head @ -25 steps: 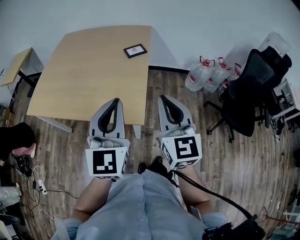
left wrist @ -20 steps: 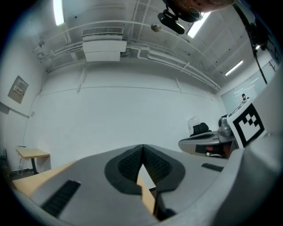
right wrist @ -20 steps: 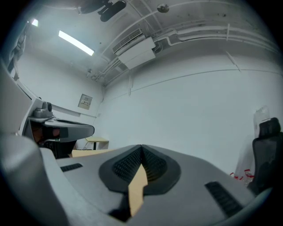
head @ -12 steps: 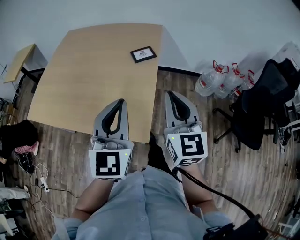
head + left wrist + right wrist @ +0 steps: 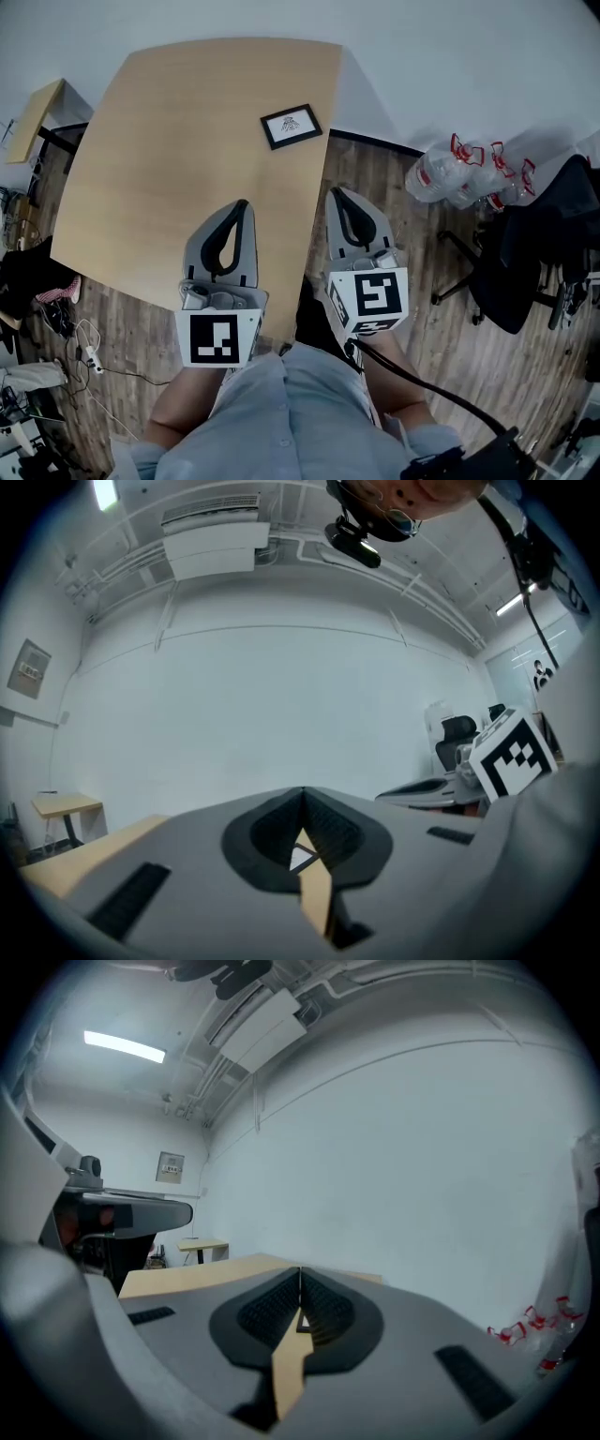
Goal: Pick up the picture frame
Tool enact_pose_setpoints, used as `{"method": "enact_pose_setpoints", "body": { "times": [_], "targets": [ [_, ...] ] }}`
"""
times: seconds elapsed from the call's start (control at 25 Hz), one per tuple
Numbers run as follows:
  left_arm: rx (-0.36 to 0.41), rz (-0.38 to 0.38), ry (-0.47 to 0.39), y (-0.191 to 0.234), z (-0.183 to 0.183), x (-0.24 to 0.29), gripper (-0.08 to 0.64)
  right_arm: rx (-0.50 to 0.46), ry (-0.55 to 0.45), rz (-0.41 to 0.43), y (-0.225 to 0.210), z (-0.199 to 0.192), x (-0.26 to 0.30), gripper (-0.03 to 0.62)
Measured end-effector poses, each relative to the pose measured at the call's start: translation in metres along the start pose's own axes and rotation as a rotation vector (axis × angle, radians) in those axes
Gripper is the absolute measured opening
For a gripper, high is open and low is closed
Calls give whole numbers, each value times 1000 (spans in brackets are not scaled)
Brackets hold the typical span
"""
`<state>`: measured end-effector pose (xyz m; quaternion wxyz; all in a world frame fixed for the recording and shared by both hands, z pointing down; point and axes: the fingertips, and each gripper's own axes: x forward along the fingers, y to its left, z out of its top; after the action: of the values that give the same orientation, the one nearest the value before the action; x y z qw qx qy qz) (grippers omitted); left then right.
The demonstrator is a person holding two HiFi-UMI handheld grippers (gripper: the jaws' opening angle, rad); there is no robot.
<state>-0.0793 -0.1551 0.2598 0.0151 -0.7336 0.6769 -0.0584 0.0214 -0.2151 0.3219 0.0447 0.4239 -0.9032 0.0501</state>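
Observation:
The picture frame [image 5: 291, 127], black-edged with a white print, lies flat near the far right side of the light wooden table [image 5: 169, 141]. My left gripper [image 5: 241, 202] is shut and empty, held level over the table's near part, well short of the frame. My right gripper [image 5: 336, 191] is also shut and empty, just off the table's right edge, below the frame in the head view. In the left gripper view the shut gripper [image 5: 302, 791] shows a sliver of the frame [image 5: 300, 858] through its gap. In the right gripper view the shut gripper [image 5: 300, 1271] points along the table [image 5: 216, 1274].
Large water bottles [image 5: 464, 173] lie on the wood floor at the right, beside a black office chair [image 5: 544, 244]. A small side table [image 5: 33, 117] stands at the far left, with a dark bag [image 5: 23, 277] and cables [image 5: 89, 356] on the floor below it.
Both grippers have moved forward toward the table, and the frame now sits closer and lower in the head view. Both stay shut.

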Motion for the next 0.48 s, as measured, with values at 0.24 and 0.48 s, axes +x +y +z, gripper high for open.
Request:
{"method": "enact_pose_setpoints", "body": {
  "times": [0.24, 0.48],
  "targets": [
    [-17, 25, 43, 18, -10, 48, 0, 11, 68, 41, -18, -16, 51, 2],
    [-34, 60, 93, 35, -25, 84, 0, 14, 117, 57, -36, -32, 92, 2]
  ]
}}
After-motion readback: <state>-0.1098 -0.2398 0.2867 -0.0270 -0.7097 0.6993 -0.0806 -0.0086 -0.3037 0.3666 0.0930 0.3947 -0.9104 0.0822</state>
